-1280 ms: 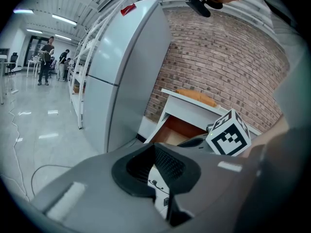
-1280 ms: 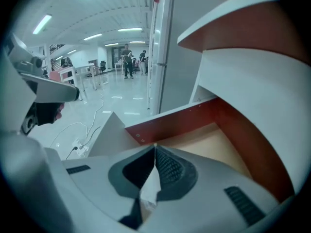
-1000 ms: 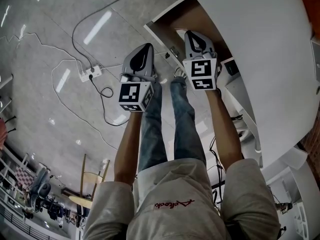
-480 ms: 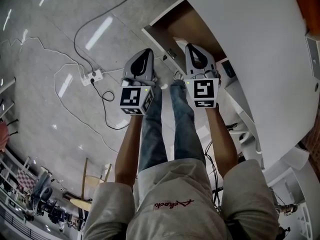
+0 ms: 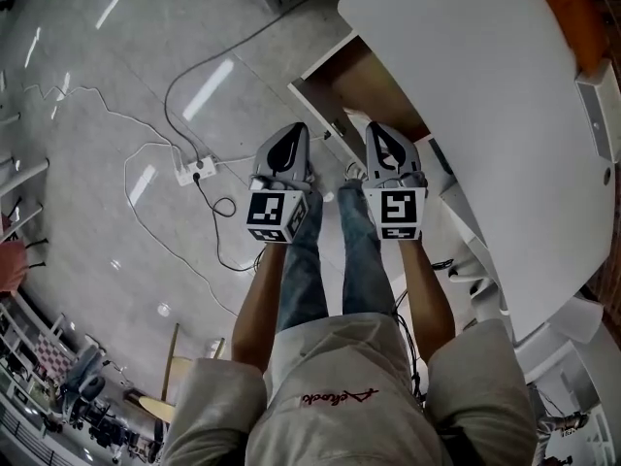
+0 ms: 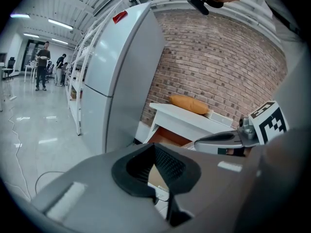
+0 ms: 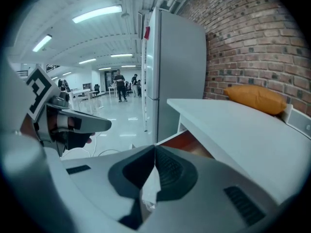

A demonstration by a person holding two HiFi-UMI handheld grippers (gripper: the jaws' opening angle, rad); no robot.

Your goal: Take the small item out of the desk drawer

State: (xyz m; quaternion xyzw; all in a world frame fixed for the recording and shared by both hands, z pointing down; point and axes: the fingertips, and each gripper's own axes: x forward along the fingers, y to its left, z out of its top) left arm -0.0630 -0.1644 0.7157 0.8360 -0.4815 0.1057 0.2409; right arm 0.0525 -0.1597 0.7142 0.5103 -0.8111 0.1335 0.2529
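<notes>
Could easily have dropped the small item (image 7: 149, 188): seemed pinched only as a thin pale sliver just behind the tips of the right gripper (image 7: 154, 152), shut tight on it and clear of the open drawer (image 5: 364, 76). Would have needed only a jolt, or a brush against the drawer front, to shake it loose, back inside or down onto the floor (image 5: 97, 85) near the power strip (image 5: 196, 171). Could not fully rule out something pale beyond the jaws instead. Might also have clipped the edge of the worktop (image 5: 485, 85), directly above the drawer, if lifted further. Held both forearms out straight and side by side, grippers tilted downward, just off the worktop's near edge in front of the drawer mouth. Had the left gripper (image 6: 154, 148) closed and empty, close beside the right.
</notes>
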